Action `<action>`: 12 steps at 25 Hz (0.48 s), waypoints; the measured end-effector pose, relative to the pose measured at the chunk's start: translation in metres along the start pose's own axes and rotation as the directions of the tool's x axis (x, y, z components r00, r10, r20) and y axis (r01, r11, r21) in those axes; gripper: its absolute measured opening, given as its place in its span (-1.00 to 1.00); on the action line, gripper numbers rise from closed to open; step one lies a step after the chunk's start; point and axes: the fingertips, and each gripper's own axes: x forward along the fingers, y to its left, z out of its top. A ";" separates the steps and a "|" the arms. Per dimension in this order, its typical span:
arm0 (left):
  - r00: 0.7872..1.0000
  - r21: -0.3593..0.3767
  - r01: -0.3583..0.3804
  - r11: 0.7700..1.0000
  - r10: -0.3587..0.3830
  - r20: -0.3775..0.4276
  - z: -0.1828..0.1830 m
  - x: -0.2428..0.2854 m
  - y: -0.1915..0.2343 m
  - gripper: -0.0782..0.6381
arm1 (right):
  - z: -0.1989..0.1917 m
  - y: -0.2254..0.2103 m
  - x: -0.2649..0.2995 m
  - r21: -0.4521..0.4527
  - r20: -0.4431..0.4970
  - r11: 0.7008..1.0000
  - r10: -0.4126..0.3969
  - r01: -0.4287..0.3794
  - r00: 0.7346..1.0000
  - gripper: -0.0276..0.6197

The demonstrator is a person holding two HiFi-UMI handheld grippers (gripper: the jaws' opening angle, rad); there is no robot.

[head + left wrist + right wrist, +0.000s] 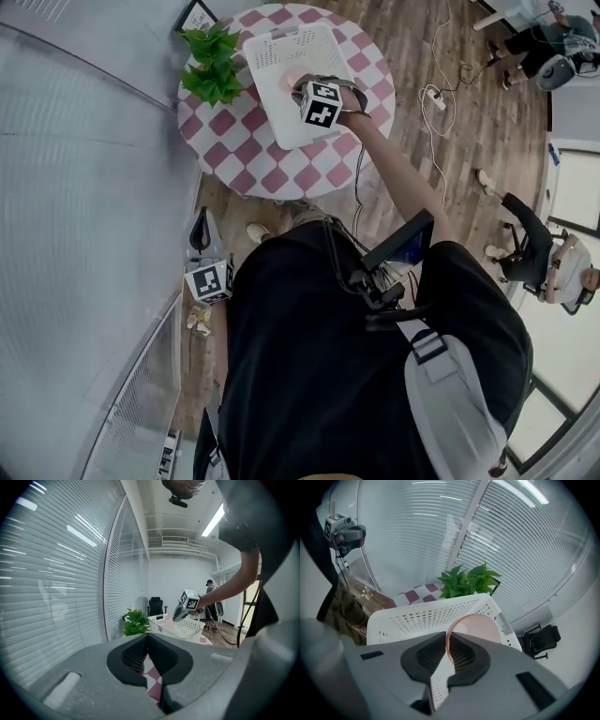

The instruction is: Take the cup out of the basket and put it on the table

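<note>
A pink cup (477, 626) hangs over the inside of the white perforated basket (412, 617). My right gripper (446, 642) is shut on the cup's near rim, one pad inside the wall and one outside. In the head view the same gripper (300, 87) reaches over the basket (272, 52) on the round checkered table (244, 150), with the cup (292, 79) just ahead of it. My left gripper (201, 239) hangs low beside the person's left side, below table height. Its pads (140, 656) meet with nothing between them.
A green potted plant (213, 61) stands on the table's left side, close to the basket. Glass walls with blinds (84, 187) run along the left. Cables and a power strip (436, 98) lie on the wooden floor right of the table. Office chairs (553, 262) stand further right.
</note>
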 end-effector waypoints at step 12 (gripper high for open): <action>0.994 0.063 0.105 0.992 -0.106 0.013 0.016 0.025 0.000 -0.77 | 0.028 -0.009 -0.042 0.184 0.160 0.981 -0.087 0.057 0.983 -0.82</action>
